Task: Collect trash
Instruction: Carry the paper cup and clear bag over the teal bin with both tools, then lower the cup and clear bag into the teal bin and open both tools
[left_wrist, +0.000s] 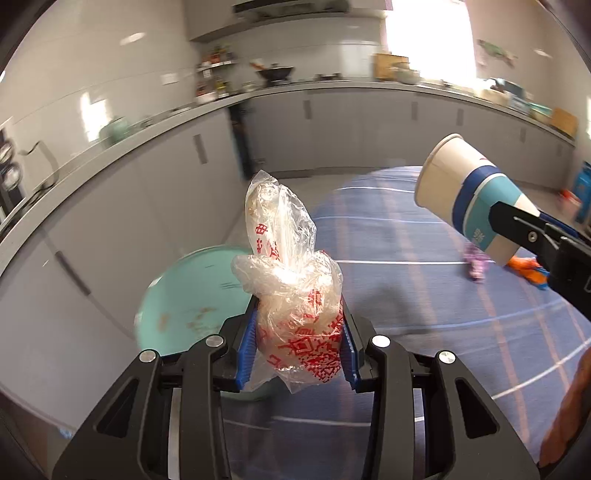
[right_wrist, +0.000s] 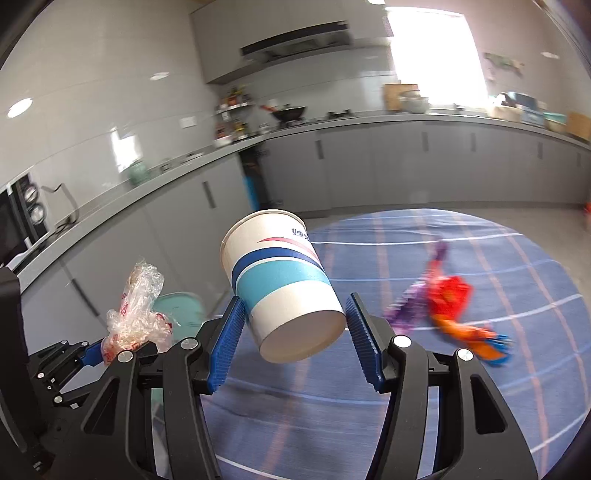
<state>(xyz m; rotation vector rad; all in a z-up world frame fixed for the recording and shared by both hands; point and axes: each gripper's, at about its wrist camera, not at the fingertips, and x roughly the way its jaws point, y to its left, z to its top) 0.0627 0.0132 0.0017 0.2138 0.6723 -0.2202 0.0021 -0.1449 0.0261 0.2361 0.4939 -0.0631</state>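
My left gripper (left_wrist: 297, 350) is shut on a crumpled clear plastic bag with red print (left_wrist: 291, 295), held up over the edge of a teal bin (left_wrist: 184, 306). It also shows in the right wrist view (right_wrist: 136, 314) at the lower left. My right gripper (right_wrist: 293, 339) holds a white paper cup with blue bands (right_wrist: 280, 284), tilted with its mouth pointing away; the left pad touches it, a small gap shows at the right pad. The cup shows in the left wrist view (left_wrist: 469, 195) at the right. Purple and orange wrappers (right_wrist: 443, 302) lie on the table.
A round table with a blue plaid cloth (right_wrist: 369, 387) lies below both grippers. The teal bin (right_wrist: 181, 306) stands at the table's left edge. Grey kitchen cabinets (left_wrist: 147, 206) and a cluttered counter (right_wrist: 332, 118) run along the back.
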